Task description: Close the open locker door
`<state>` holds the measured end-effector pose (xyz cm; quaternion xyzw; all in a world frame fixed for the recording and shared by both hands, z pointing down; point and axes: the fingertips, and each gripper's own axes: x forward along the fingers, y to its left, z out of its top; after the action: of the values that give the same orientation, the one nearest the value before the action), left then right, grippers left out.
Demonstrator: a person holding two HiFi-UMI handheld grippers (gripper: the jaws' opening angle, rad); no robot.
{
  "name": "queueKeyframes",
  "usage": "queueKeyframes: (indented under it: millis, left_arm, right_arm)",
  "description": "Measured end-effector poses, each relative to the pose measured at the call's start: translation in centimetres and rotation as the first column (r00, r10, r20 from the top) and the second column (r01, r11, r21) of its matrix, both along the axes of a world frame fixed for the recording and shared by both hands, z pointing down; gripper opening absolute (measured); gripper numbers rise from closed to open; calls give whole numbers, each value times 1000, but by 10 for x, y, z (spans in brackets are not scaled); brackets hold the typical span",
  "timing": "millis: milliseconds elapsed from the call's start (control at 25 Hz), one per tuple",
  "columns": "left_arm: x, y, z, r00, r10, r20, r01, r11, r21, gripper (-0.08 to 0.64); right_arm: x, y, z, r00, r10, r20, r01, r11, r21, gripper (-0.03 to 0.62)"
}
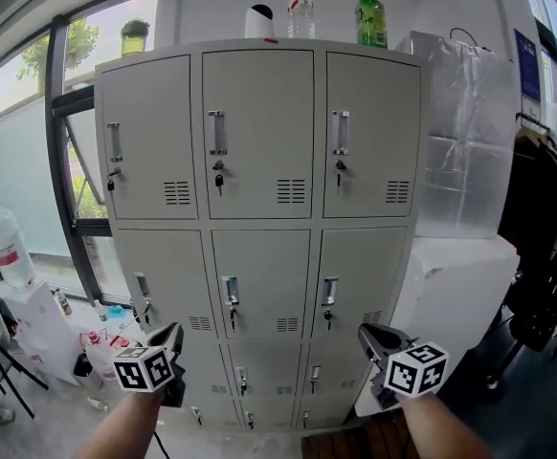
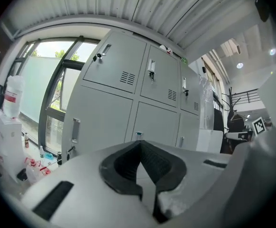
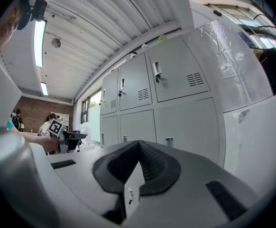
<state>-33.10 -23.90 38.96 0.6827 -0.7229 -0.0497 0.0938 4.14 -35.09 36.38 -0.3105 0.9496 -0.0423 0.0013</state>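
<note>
locker doors all shut; green bottle label illegible

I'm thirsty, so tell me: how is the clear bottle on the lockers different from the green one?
The clear bottle is see-through; the green bottle is bright green. The clear bottle stands above the middle column, the green bottle above the right column. Both stand upright on the lockers.

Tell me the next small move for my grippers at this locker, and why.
Probably just lower both grippers and stop: every door visible on the locker cabinet looks flush and shut. The left gripper and right gripper sit low before it, jaws together, holding nothing.
</note>
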Motion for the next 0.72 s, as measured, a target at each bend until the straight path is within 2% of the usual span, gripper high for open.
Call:
queueKeyframes:
  millis: [360,720]
  left_arm:
    - [-78,39,11,999,34,-20,-34,999,-9,3]
    - [-90,56,15,997,76,-29,-75,997,16,3]
  right_arm:
    - [-92,19,5,1000,-21,19,22,999,-29,-2]
    - [-125,29,9,999,-37,20,37,998,-50,-3]
